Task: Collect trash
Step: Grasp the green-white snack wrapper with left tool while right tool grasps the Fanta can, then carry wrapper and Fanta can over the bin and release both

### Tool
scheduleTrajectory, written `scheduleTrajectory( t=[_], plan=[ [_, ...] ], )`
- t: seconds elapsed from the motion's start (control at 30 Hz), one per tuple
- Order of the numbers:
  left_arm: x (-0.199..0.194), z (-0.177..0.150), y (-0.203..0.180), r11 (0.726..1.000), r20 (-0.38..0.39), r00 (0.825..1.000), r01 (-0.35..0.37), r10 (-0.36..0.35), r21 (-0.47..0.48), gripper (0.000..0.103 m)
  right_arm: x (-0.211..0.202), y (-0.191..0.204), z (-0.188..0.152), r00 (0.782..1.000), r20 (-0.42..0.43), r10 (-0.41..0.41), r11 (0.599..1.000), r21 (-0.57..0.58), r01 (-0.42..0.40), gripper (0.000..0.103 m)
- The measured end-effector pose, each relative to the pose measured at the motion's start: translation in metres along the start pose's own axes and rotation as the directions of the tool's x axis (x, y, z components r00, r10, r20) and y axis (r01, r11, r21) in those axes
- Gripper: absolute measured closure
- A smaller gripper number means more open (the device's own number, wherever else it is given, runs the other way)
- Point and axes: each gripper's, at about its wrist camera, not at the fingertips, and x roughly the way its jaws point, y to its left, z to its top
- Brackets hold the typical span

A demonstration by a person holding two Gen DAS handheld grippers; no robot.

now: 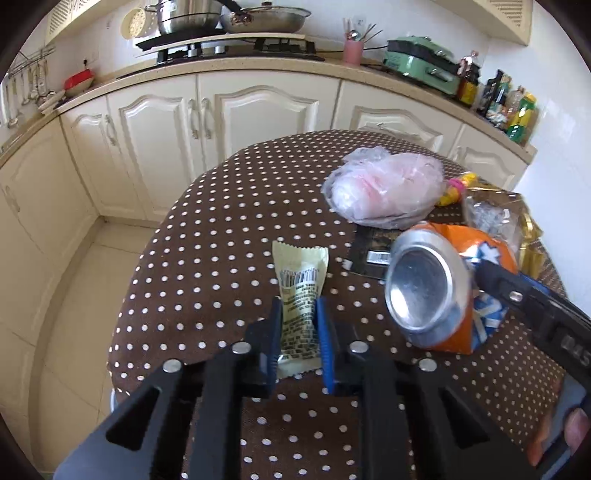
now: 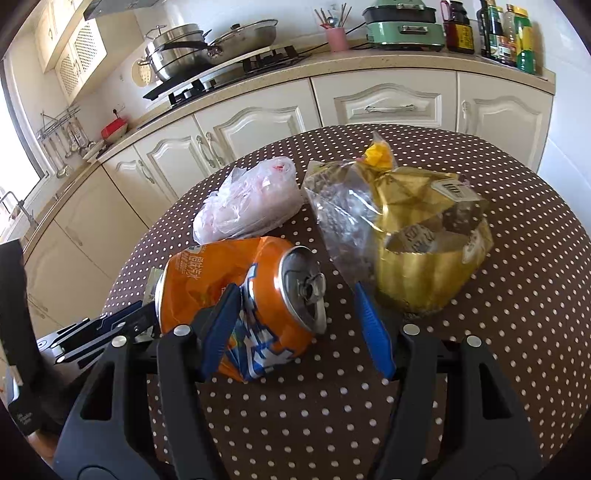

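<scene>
A pale yellow wrapper (image 1: 301, 291) lies on the polka-dot table (image 1: 207, 266), and my left gripper (image 1: 298, 314) is shut on its lower part. A crushed orange can (image 2: 240, 295) lies on its side to the right; it also shows in the left wrist view (image 1: 436, 291). My right gripper (image 2: 295, 306) is open around the can, its left pad against the can body, its right pad clear of the can. A pink-white plastic bag (image 2: 247, 206), a clear bag (image 2: 340, 210) and a gold foil bag (image 2: 424, 251) lie behind.
A dark flat packet (image 1: 369, 251) lies between wrapper and can. A yellow wrapper (image 2: 376, 155) sits behind the gold bag. Cream cabinets (image 1: 184, 122), a stove with pans (image 1: 229, 22) and bottles (image 2: 509, 29) line the far counter. The floor (image 1: 85, 295) is left of the table.
</scene>
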Motion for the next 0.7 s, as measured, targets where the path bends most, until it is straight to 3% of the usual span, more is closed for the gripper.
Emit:
scheduleTrajectory(
  t=[0.1, 0.17, 0.2, 0.53, 0.7],
  plan=[
    [-0.009, -0.005, 0.003, 1.000, 0.030, 0.999, 0.024, -0.023, -0.016, 0.090, 0.009, 0.004, 0.001, 1.000, -0.024, 0.005, 1.000, -0.025, -0.006, 0.042],
    [-0.015, -0.008, 0.006, 0.999, 0.047, 0.998, 0.042, -0.040, -0.028, 0.091, 0.010, 0.008, 0.001, 0.999, -0.023, 0.039, 0.999, -0.034, -0.040, 0.060],
    [-0.018, -0.010, 0.006, 0.998, 0.054, 0.997, 0.049, -0.048, -0.030, 0.091, 0.011, 0.009, 0.002, 0.999, -0.024, 0.048, 0.998, -0.034, -0.049, 0.062],
    [-0.066, -0.034, 0.025, 0.991, 0.132, 0.985, 0.118, -0.108, -0.071, 0.091, -0.025, 0.027, -0.010, 0.996, 0.087, 0.031, 0.997, -0.075, -0.025, 0.064],
    [-0.090, -0.050, 0.050, 0.987, 0.164, 0.982, 0.115, -0.096, -0.109, 0.091, -0.048, 0.054, -0.016, 0.987, 0.143, 0.075, 0.993, -0.105, -0.060, 0.064]
  ],
)
